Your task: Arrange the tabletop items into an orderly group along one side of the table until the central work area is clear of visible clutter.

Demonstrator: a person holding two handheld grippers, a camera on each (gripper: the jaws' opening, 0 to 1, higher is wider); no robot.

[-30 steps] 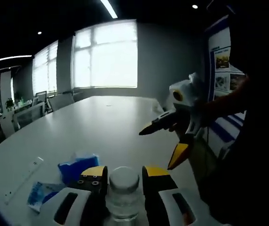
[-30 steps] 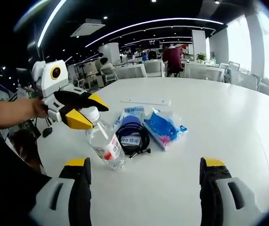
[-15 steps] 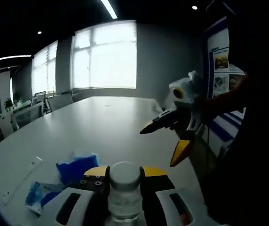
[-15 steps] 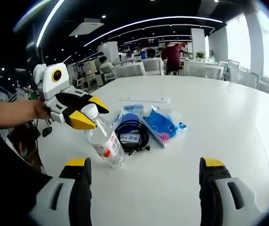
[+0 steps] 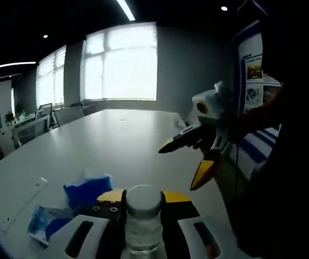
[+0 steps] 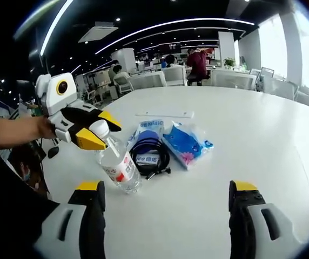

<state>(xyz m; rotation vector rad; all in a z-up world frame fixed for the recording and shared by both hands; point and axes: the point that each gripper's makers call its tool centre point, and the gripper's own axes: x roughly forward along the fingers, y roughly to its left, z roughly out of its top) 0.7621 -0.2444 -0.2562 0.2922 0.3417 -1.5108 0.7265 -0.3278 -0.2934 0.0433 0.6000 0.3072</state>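
Now left tool (image 6: pixel 92 129) pinching water bottle (image 6: pixel 118 163) at cap, tilted, likely for carrying to desk (image 6: pixel 262 140) side; right tool (image 6: pixel 165 216) spread, holding nothing.

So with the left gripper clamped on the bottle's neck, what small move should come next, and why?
Probably lift the bottle slightly and carry it toward the table edge: the left gripper grips its cap end, it leans tilted on the table beside the black cable, and the right gripper is open.

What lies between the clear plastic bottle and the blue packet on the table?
In the right gripper view, a coiled black cable lies between the clear plastic bottle and the blue packet.
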